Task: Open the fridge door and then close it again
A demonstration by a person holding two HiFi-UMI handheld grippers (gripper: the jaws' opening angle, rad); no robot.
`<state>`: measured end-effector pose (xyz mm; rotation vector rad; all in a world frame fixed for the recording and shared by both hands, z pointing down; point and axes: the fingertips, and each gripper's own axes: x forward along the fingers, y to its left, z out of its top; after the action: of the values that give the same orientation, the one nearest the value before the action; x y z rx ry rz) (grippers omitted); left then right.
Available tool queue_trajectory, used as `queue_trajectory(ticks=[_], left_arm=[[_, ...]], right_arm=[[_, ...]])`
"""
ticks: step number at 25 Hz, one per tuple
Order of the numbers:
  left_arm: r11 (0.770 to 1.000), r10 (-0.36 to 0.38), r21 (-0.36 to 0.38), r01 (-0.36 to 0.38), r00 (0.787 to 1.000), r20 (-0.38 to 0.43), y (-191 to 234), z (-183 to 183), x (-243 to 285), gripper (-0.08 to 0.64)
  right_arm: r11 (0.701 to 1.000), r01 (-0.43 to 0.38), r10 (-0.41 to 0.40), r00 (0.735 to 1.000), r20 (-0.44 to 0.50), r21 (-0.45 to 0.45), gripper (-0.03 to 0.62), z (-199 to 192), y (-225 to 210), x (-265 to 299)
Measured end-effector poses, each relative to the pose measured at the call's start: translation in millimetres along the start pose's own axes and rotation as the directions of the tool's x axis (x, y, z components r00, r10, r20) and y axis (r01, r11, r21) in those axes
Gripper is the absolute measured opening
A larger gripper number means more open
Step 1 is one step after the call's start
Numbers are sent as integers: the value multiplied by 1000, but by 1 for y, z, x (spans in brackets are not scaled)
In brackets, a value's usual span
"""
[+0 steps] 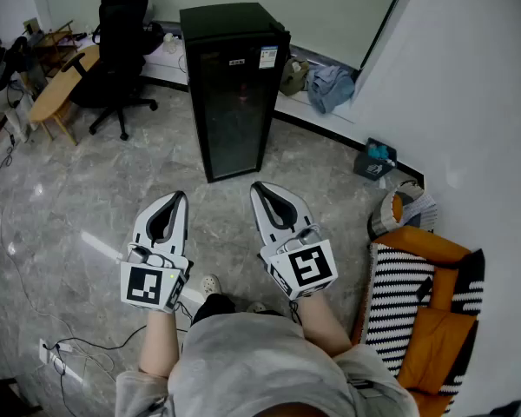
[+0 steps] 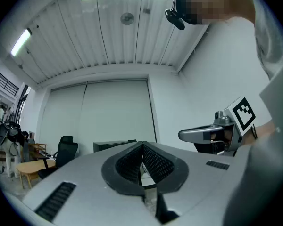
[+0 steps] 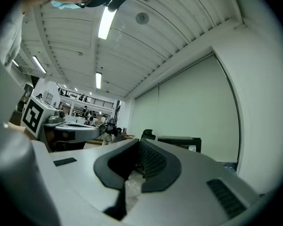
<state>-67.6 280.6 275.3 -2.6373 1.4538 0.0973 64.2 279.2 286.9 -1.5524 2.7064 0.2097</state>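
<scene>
Black fridge (image 1: 234, 89) is seen upright on the grey marble floor (image 1: 87, 198), with its long axis vertical. The dark glass door is shut flush and faces the person. A small label (image 1: 268, 56) is stuck at the door's top corner on the picture's right. The back of the cabinet is set near the far wall's low white ledge. In both gripper views only the top of the cabinet shows beyond the jaws, straight ahead (image 2: 114, 146) (image 3: 179, 141).

Left gripper (image 1: 179, 198) is held out in front of the person, roughly level, tips aimed at the fridge but well apart from it. Its jaws are closed together with nothing between them (image 2: 142, 147). Right gripper (image 1: 257, 187) is held just beside it in the same attitude, and its jaws are also closed and empty (image 3: 137, 142). Only floor is seen through the gap behind the tips. Neither gripper touches the door.

Further out, a black office chair (image 1: 122, 33) and a wooden table (image 1: 61, 81) are seen at the far left. A pile of clothes (image 1: 330, 85) lies on the ledge right of the fridge. An orange and striped seat (image 1: 417, 294) stands against the white wall on the right. Cables (image 1: 61, 354) trail across the floor at lower left.
</scene>
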Motion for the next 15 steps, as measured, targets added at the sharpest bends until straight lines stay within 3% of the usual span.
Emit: queue_trajectory(ticks=[15], left_arm=[[1000, -30, -7, 30, 1000, -1, 47, -8, 28, 15]], right_arm=[[1000, 24, -24, 1000, -17, 2, 25, -8, 3, 55]])
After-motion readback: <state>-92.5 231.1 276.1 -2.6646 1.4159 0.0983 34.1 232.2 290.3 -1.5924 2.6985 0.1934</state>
